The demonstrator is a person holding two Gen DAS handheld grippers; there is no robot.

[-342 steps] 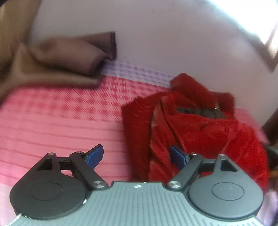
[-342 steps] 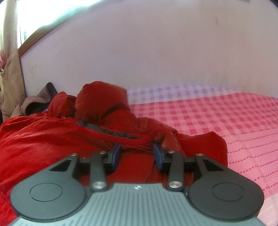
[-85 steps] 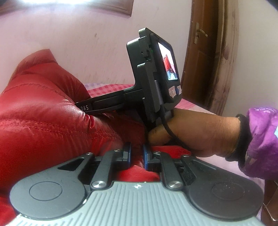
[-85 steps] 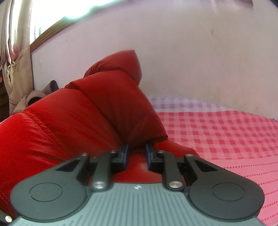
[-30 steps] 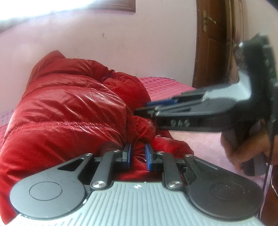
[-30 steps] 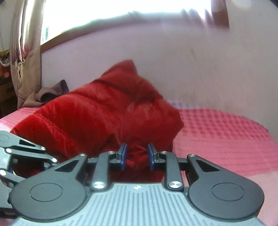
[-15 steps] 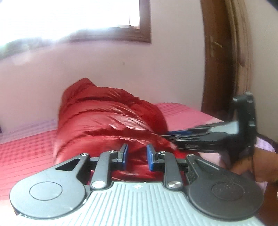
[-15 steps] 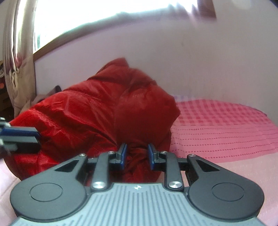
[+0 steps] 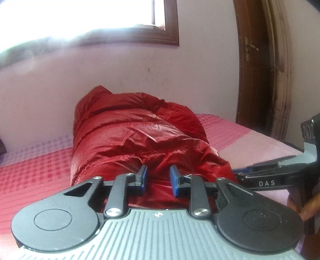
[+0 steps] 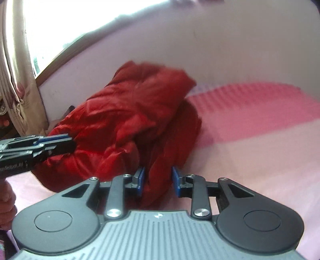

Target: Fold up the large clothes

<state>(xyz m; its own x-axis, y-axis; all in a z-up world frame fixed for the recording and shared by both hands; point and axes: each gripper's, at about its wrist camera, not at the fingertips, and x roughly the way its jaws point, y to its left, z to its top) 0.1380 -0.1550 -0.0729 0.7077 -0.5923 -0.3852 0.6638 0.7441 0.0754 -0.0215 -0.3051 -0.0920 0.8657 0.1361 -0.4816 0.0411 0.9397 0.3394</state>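
A shiny red puffer jacket (image 9: 136, 140) lies bunched in a thick fold on the pink checked bed (image 9: 30, 172). In the left wrist view my left gripper (image 9: 158, 181) is partly open at the jacket's near edge, red fabric showing between its blue pads. In the right wrist view the jacket (image 10: 124, 122) fills the middle; my right gripper (image 10: 158, 181) is partly open over its near right corner, fabric between the pads with a gap at each side. Each gripper shows in the other's view: the right one (image 9: 240, 172) and the left one (image 10: 58, 140).
A pale wall runs behind the bed. A wooden door (image 9: 262, 66) stands to the right in the left wrist view. A window (image 9: 80, 18) is above. A curtain (image 10: 18, 70) hangs at the left in the right wrist view, with a dark cloth below it.
Both grippers were shut on the jacket one second ago. They have opened and pulled back a little. The jacket has settled lower on the bed.
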